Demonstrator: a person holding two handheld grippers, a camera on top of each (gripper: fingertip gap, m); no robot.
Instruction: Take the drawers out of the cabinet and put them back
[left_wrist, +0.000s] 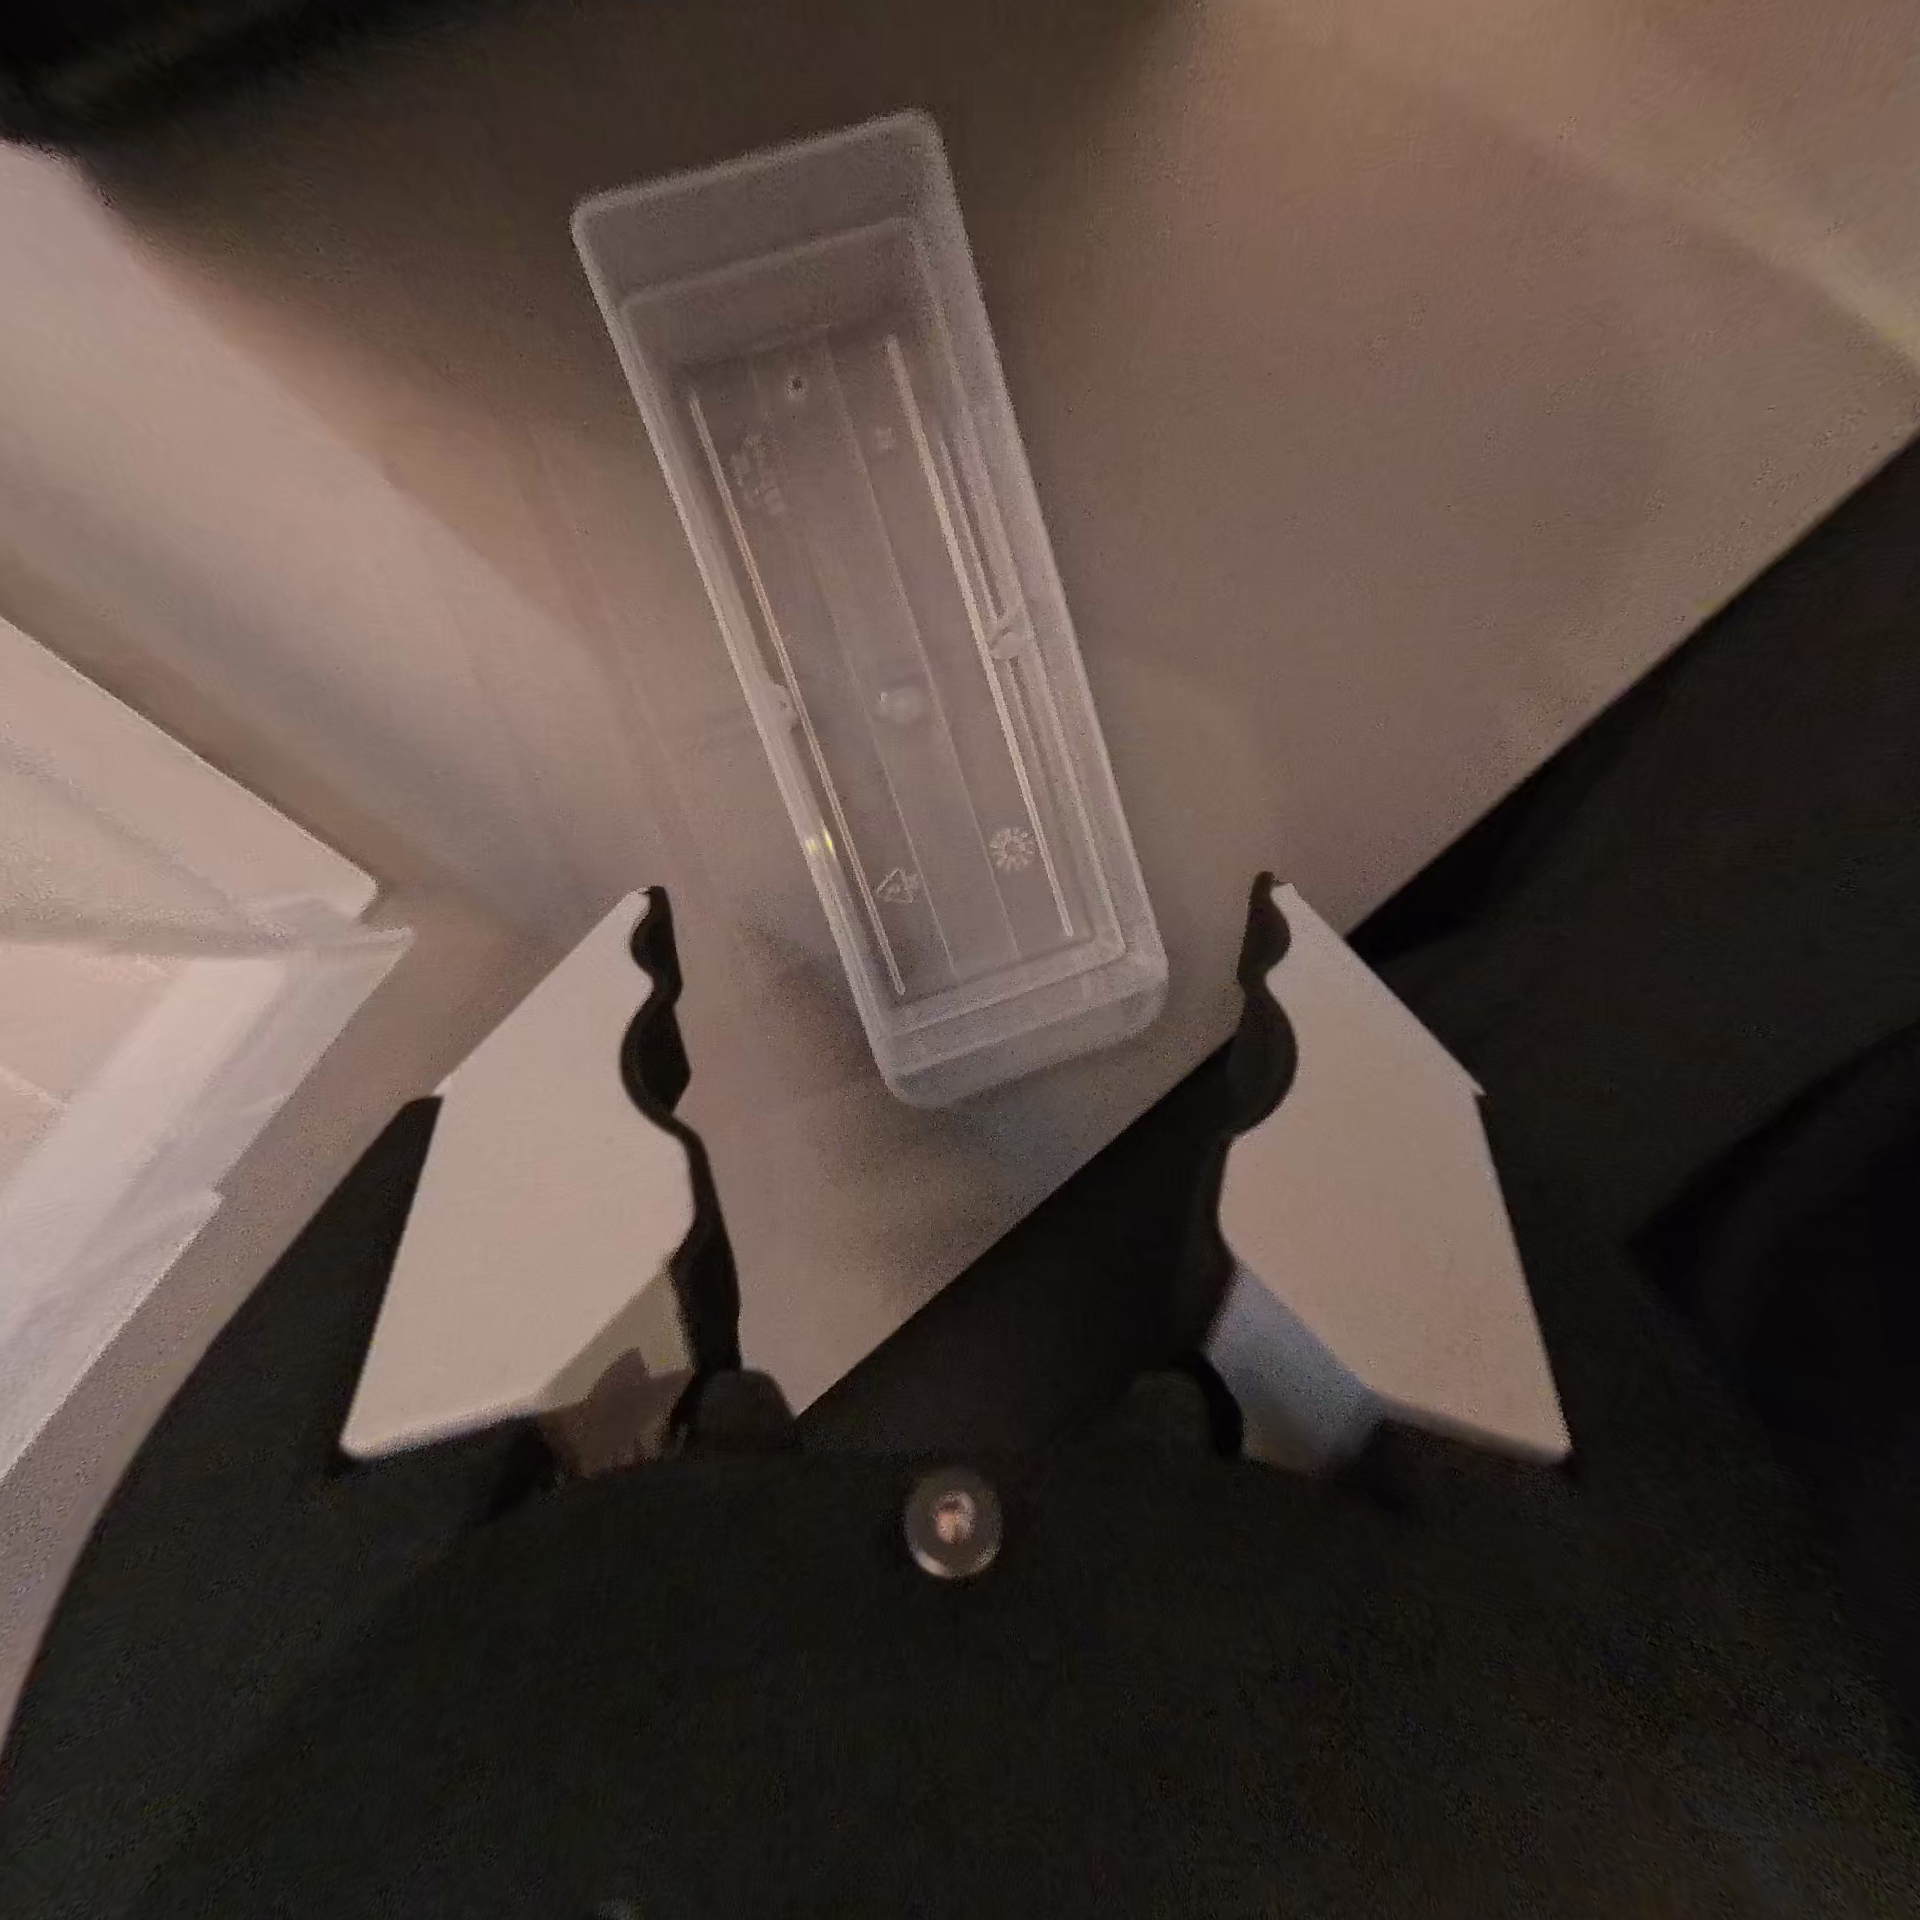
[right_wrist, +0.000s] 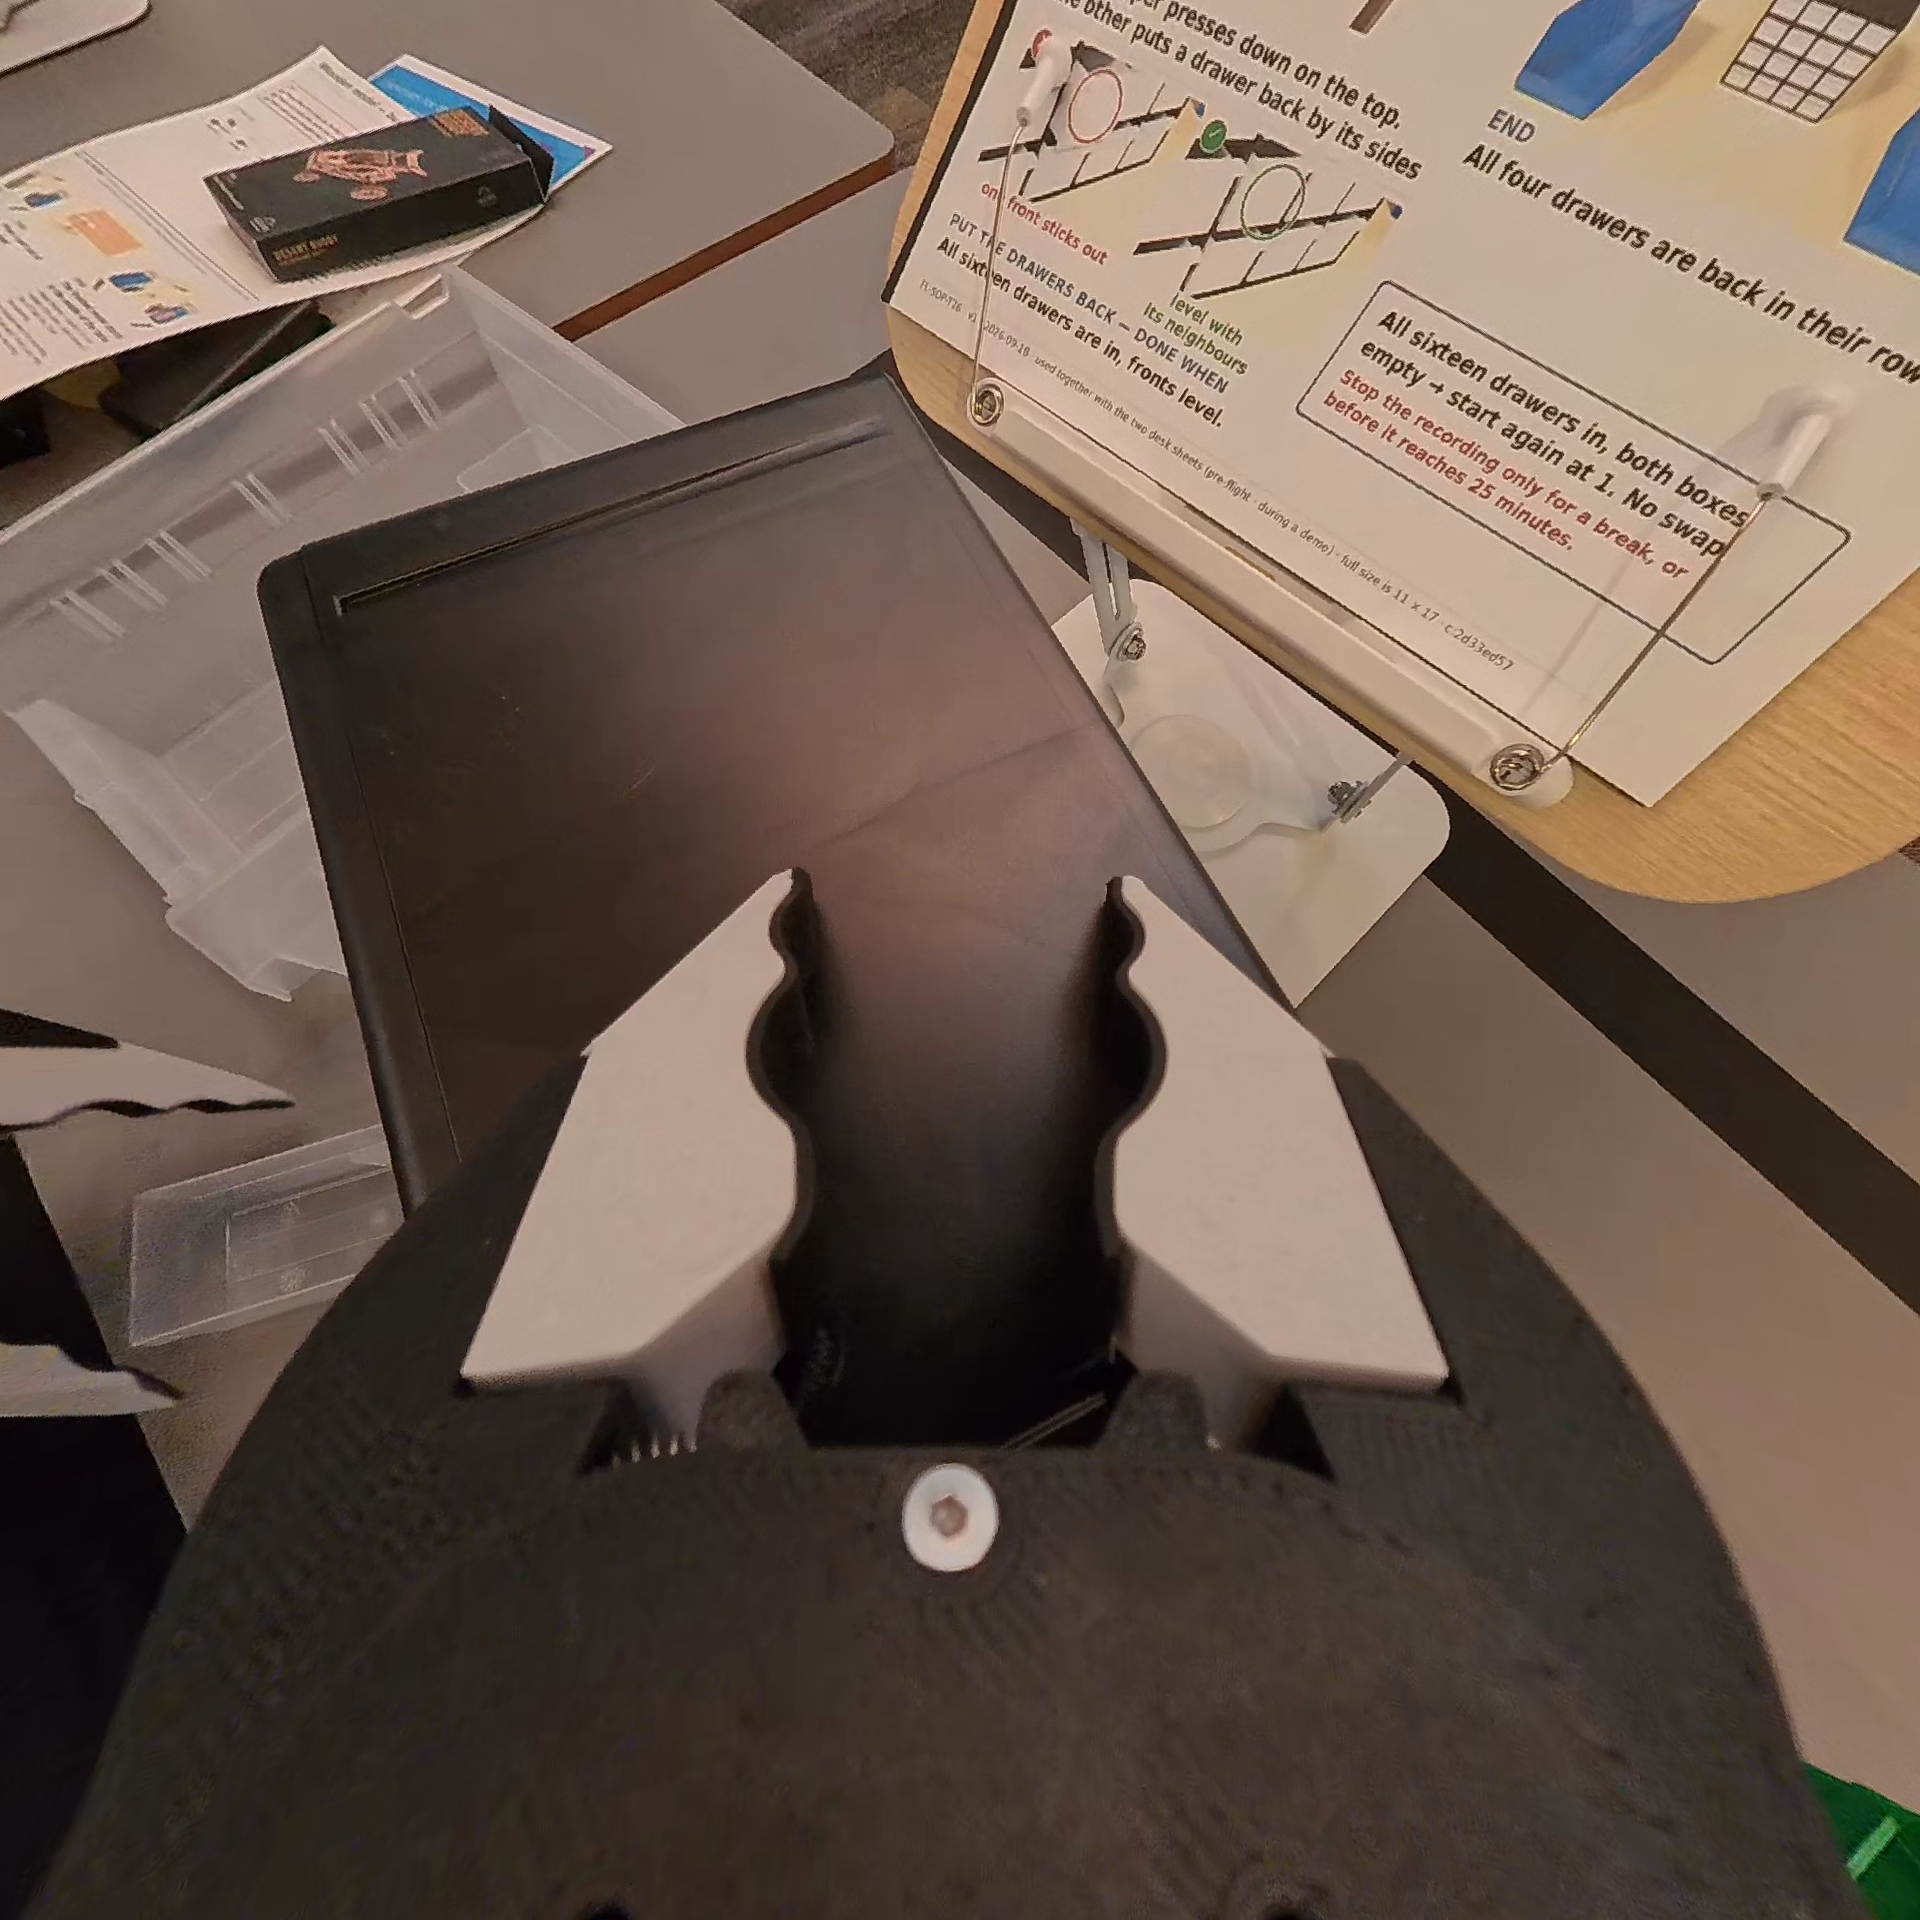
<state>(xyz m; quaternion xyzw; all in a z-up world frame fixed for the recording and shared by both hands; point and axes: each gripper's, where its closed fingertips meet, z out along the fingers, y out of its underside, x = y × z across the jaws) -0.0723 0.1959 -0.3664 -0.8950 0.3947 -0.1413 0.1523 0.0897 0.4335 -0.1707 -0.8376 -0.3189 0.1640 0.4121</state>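
Note:
A clear plastic drawer (left_wrist: 862, 603) lies open side up on the grey table (left_wrist: 1351, 468). My left gripper (left_wrist: 954, 896) is open, and the drawer's near end sits between its fingers without touching them. In the right wrist view the same drawer (right_wrist: 260, 1247) lies at the lower left, beside the black cabinet (right_wrist: 675, 727). My right gripper (right_wrist: 956, 885) is open and empty, with its fingers over the cabinet's flat top. I cannot tell whether it touches the top. The cabinet's front and its slots are hidden.
A large clear bin (right_wrist: 312, 468) holding clear drawers stands left of the cabinet; its corner shows in the left wrist view (left_wrist: 156, 935). An instruction sheet on a wooden stand (right_wrist: 1455, 312) stands at the right. A small black box (right_wrist: 374, 192) lies on papers behind. The table edge (left_wrist: 1403, 862) runs close to the drawer.

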